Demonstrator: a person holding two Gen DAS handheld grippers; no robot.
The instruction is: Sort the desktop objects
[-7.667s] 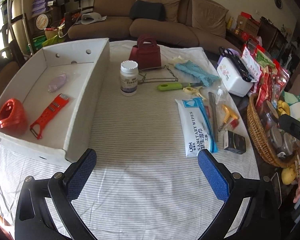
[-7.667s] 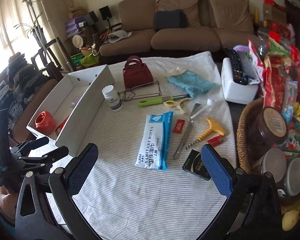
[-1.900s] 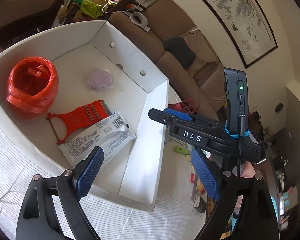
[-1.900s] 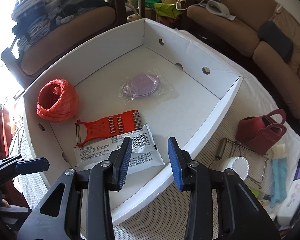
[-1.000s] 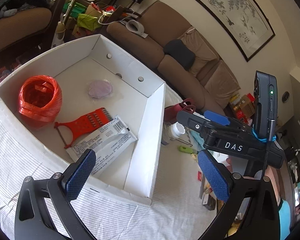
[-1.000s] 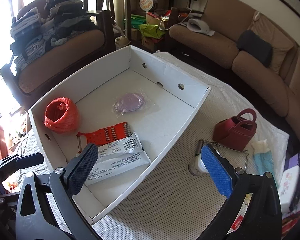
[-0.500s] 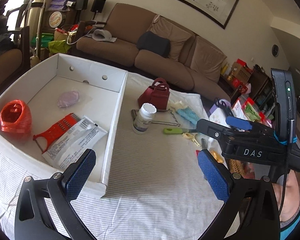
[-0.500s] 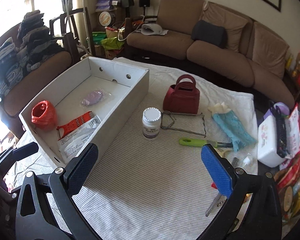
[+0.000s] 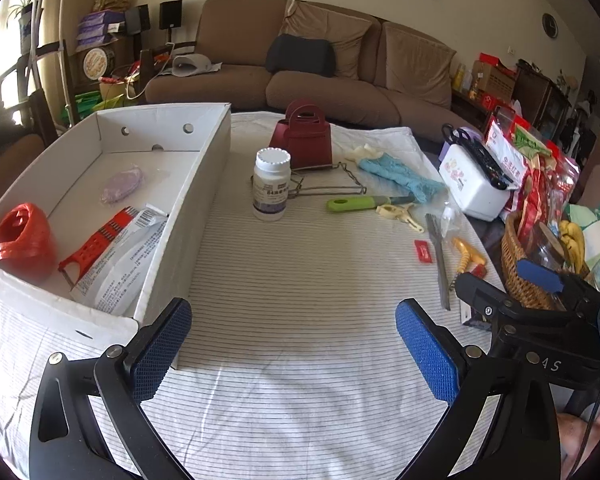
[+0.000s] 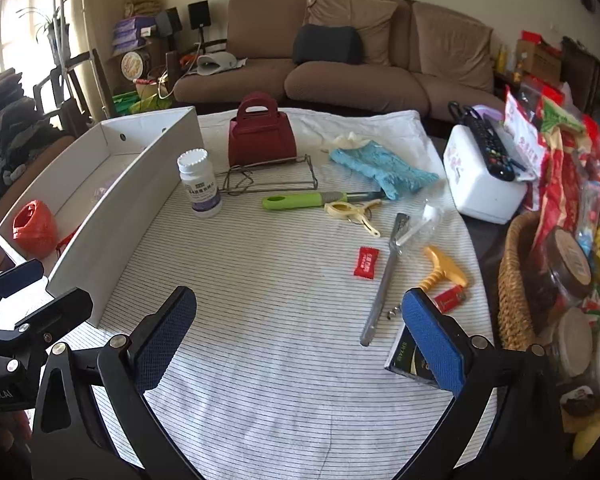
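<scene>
While both tools hover wide apart and hold nothing, the sorting looks only partly done. Ahead and to the left of the left tool (image 9: 292, 350), the white box (image 9: 196, 184) on the table (image 9: 300, 280) already holds four things: a red roll of twine (image 9: 22, 236), a red grater (image 9: 100, 242), a white wipes packet (image 9: 118, 258) lying partly under it, and a small purple pouch (image 9: 123, 184).

Much is left on the striped cloth. Straight ahead of the right tool (image 10: 300, 336) stand a white pill bottle (image 10: 199, 188), just beside the box wall, and behind it a red bag (image 10: 260, 132) and a wire rack (image 10: 272, 178). Further right lie a green-handled peeler (image 10: 296, 201), a blue cloth (image 10: 382, 170), a red sachet (image 10: 366, 262), a metal file (image 10: 384, 280), a yellow corkscrew (image 10: 444, 268), and a dark card box (image 10: 410, 358) partly hidden by the right tool's right finger. By my count roughly a third is sorted; the dark card box sits nearest to the right tool and seems a likely next pick.
</scene>
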